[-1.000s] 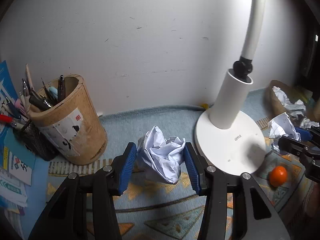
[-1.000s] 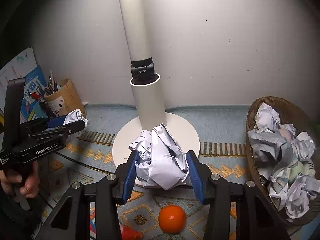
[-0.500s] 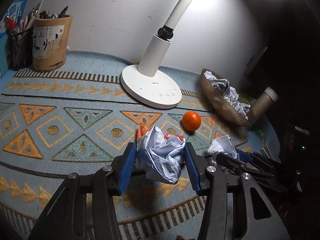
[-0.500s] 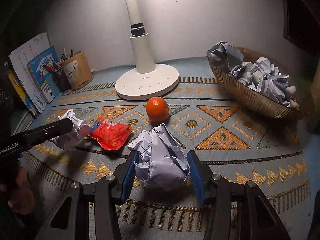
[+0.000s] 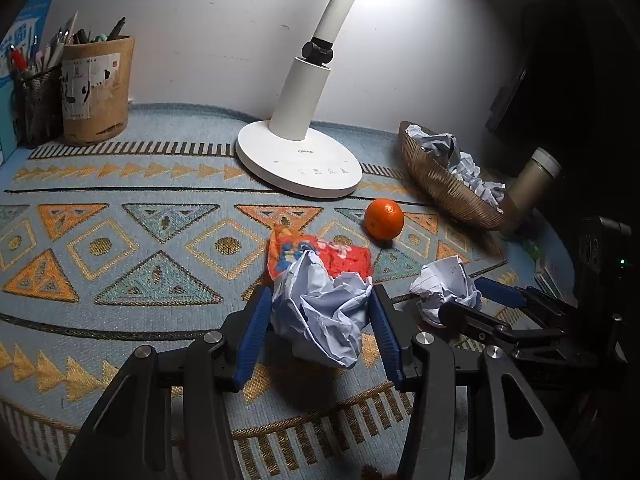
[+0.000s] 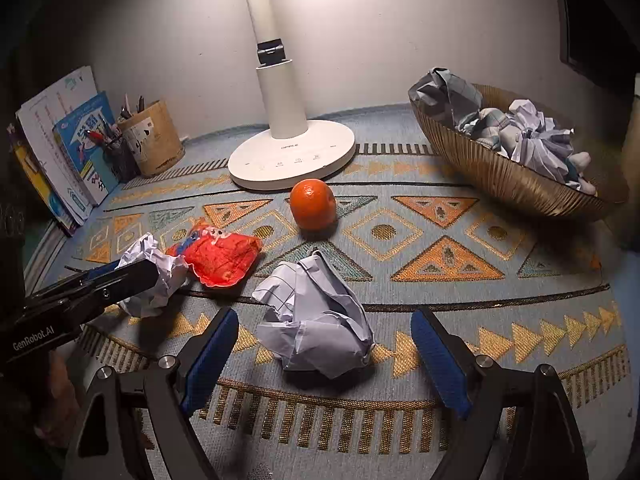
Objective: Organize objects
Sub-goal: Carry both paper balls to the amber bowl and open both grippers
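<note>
Two crumpled paper balls sit low over the patterned tabletop (image 6: 460,236). Nearest, the right hand-held gripper (image 6: 324,354) has just been opening; its ball (image 6: 316,320) lies released between spread jaws. Left of it, the left hand-held gripper (image 5: 320,332) clenches another ball (image 5: 324,312). Next, likely, letting go. Beyond lie a red packet (image 6: 218,254), an orange (image 6: 313,204), lamp base (image 6: 292,156), and far right, a paper-filled basket (image 6: 508,172).

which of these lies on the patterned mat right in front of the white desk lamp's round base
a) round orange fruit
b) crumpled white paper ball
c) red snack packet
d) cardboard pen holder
a: the round orange fruit sits on the mat just before the white desk lamp's round base, nearer than anything else.
</note>
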`<state>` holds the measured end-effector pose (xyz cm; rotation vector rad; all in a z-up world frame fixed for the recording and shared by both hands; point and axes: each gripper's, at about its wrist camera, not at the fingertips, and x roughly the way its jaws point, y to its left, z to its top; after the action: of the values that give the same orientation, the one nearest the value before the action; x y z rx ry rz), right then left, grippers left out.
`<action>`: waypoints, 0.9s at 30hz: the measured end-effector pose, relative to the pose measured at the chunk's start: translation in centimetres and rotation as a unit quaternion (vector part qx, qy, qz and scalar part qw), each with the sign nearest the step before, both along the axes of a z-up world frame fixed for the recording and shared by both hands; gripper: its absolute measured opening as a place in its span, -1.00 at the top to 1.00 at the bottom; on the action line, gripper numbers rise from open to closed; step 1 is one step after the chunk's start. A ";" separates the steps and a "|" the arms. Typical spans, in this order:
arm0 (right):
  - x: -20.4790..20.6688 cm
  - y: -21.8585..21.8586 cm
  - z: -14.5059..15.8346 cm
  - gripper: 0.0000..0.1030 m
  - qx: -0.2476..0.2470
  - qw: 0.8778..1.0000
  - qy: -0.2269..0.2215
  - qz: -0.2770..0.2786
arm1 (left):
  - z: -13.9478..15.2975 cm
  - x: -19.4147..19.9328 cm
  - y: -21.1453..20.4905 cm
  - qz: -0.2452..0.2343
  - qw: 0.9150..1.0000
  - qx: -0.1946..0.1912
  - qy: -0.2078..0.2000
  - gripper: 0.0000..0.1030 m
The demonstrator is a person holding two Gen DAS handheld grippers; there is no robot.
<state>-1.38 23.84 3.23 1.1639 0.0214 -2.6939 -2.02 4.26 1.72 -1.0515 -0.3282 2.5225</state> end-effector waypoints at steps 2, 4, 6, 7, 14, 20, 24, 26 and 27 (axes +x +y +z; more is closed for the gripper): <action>0.0 -0.6 -0.2 -0.68 0.024 1.000 0.003 -0.008 | 0.0 0.0 0.0 -0.001 1.000 0.001 -0.001 0.08; -0.4 -0.7 -0.7 -0.45 0.037 0.999 -0.009 -0.014 | 0.0 0.1 0.2 -0.003 1.000 -0.002 0.001 0.08; -0.8 -0.8 -1.1 -0.06 0.040 0.999 -0.021 -0.011 | 0.1 0.2 0.4 -0.005 1.000 -0.007 0.004 0.08; -0.8 -0.8 -1.1 -0.03 0.044 0.999 -0.020 -0.011 | 0.1 0.2 0.5 -0.005 1.000 -0.010 0.005 0.08; -0.2 1.0 0.2 0.01 -0.027 0.999 -0.016 0.008 | 1.6 1.4 2.5 0.018 0.996 -0.077 0.049 0.08; -0.7 7.6 6.8 0.01 -0.096 0.994 0.034 -0.038 | 9.0 -0.6 7.4 -0.055 0.989 -0.065 0.120 0.08; -2.3 12.9 12.0 0.00 -0.055 0.985 0.085 -0.140 | 12.3 -5.7 11.0 -0.089 0.988 -0.028 0.125 0.08; -4.7 16.1 12.8 -0.01 -0.090 0.980 0.056 -0.166 | 13.1 -8.4 13.4 -0.102 0.987 -0.012 0.122 0.08; -6.0 17.8 12.7 -0.01 -0.114 0.977 0.036 -0.175 | 13.4 -9.7 14.6 -0.105 0.987 -0.005 0.118 0.08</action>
<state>-7.42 41.63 15.96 1.0843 -0.5148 -2.9338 -11.69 18.88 15.08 -0.7360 -0.1296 2.4262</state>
